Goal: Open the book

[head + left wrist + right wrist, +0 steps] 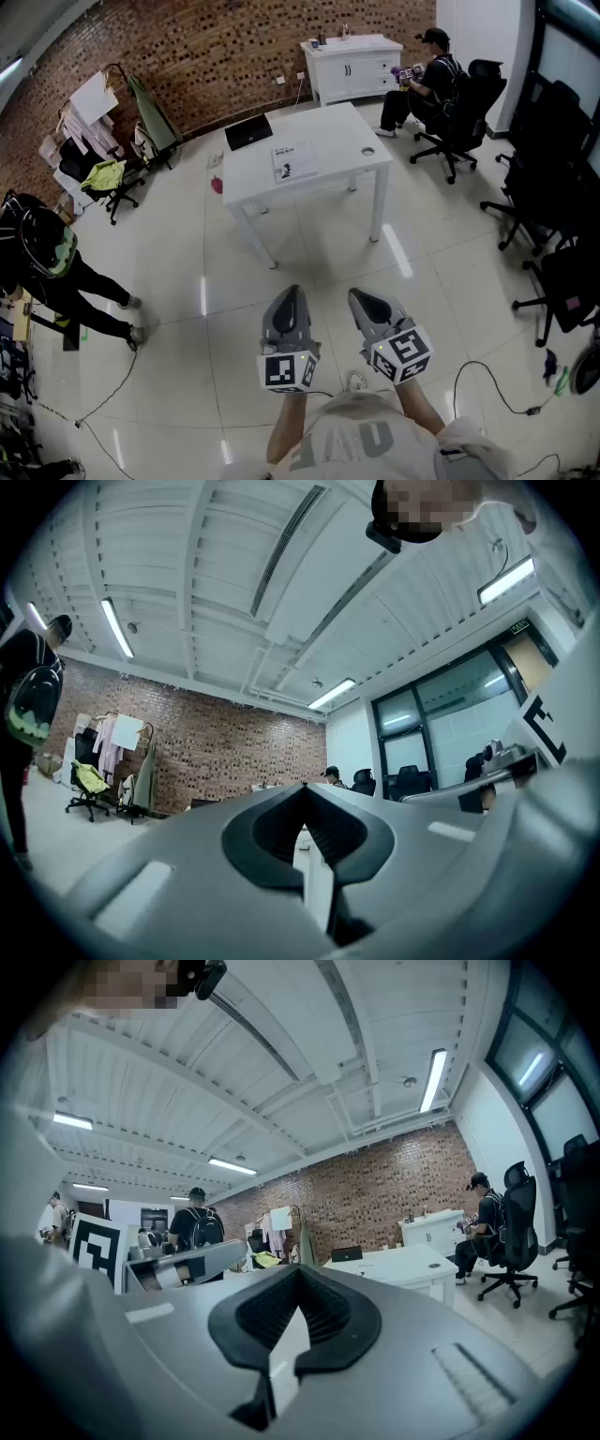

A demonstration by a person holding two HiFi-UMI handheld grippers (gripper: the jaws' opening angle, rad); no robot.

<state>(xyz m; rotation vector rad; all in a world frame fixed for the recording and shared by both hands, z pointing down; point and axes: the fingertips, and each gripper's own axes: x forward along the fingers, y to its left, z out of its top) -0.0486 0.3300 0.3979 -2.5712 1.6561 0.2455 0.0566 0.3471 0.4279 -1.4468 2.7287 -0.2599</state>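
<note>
The book (292,161), a thin white one with dark print on its cover, lies closed on the white table (328,141) across the room. My left gripper (292,294) and right gripper (360,298) hang side by side over the floor, well short of the table. Both point toward the table, shut and with nothing in them. In the left gripper view the jaws (304,793) meet in front of the brick wall. In the right gripper view the jaws (298,1275) are shut too, with the table (398,1262) beyond them at the right.
A black laptop (248,131) and a small dark round thing (367,151) also lie on the table. A person sits on an office chair (459,122) by a white cabinet (352,64); another stands at the left (47,267). More chairs line the right wall, and cables trail on the floor.
</note>
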